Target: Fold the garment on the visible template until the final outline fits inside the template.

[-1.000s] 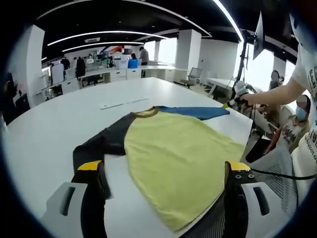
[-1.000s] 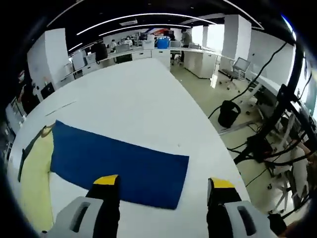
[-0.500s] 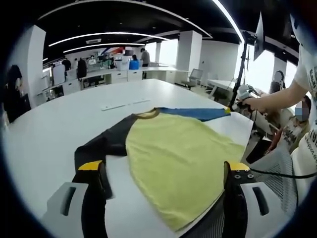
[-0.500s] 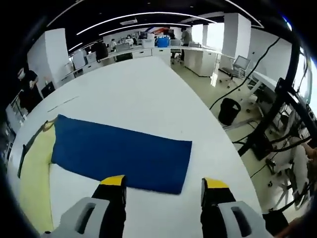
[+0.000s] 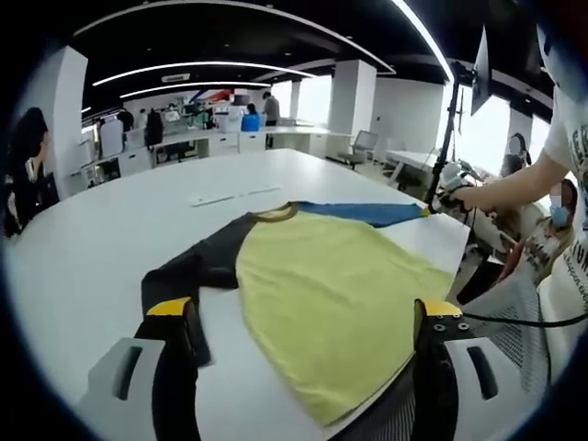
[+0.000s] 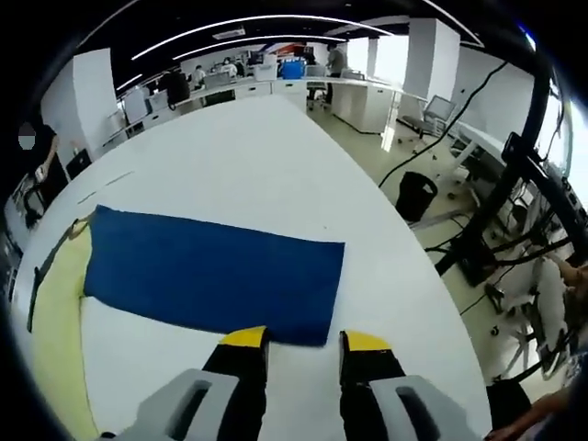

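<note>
- While the yellow-bodied raglan shirt (image 5: 331,294) is lying flat on the white table (image 5: 101,230), the left gripper (image 5: 303,317) is hovering, jaws wide apart
- The right gripper (image 6: 299,344), jaws narrowed but not touching, is sitting at the blue sleeve (image 6: 207,276) cuff edge

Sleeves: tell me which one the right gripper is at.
The blue sleeve, spread flat; the right gripper sits at its cuff edge. The black sleeve lies by the left gripper.

Beyond the white table (image 5: 110,230) stand desks (image 5: 211,138) with people (image 5: 152,124) at them. White pillars (image 5: 349,96) rise beside bright windows (image 5: 482,129). A black bin (image 6: 415,195), cables (image 6: 432,138) and office chairs (image 6: 434,112) sit on the floor
</note>
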`<state>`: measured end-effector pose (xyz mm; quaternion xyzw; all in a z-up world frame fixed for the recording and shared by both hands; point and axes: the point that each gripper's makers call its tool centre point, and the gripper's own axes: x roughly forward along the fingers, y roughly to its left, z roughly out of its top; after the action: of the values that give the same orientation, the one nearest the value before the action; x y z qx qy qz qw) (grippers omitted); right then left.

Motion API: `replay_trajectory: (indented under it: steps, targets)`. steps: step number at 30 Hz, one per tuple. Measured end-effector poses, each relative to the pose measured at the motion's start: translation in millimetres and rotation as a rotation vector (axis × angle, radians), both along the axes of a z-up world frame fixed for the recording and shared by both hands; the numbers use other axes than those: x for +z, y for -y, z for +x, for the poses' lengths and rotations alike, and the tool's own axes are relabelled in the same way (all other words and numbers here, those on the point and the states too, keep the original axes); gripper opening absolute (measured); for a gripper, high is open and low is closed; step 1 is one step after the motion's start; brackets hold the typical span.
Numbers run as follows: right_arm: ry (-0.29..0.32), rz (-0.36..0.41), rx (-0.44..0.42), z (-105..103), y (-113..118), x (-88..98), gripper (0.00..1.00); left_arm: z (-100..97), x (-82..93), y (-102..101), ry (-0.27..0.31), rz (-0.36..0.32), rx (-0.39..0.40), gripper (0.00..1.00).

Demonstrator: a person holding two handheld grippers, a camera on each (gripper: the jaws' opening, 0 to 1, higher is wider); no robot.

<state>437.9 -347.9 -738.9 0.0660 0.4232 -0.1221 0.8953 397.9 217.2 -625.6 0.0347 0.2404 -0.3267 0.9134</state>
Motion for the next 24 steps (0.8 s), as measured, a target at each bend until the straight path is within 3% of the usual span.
replay_trajectory:
  steps: [9,12,23,24]
  targets:
    - [-0.003,0.0,-0.034,-4.1,-7.5,8.8,0.11,-1.9,-1.2,-2.9,-0.007,0.004,0.009,0.95]
    - [0.01,0.028,-0.092,-4.7,-1.7,9.4,0.06,-2.1,-0.9,-3.3,-0.006,0.002,0.012,0.95]
    - [-0.007,0.036,-0.064,-1.6,-6.3,11.0,0.0,-2.9,0.0,-3.7,-0.003,-0.004,0.018,0.96]
    - [-0.014,0.055,-0.066,13.3,24.3,-2.3,0.0,-2.9,0.2,-4.2,-0.004,-0.005,0.02,0.96]
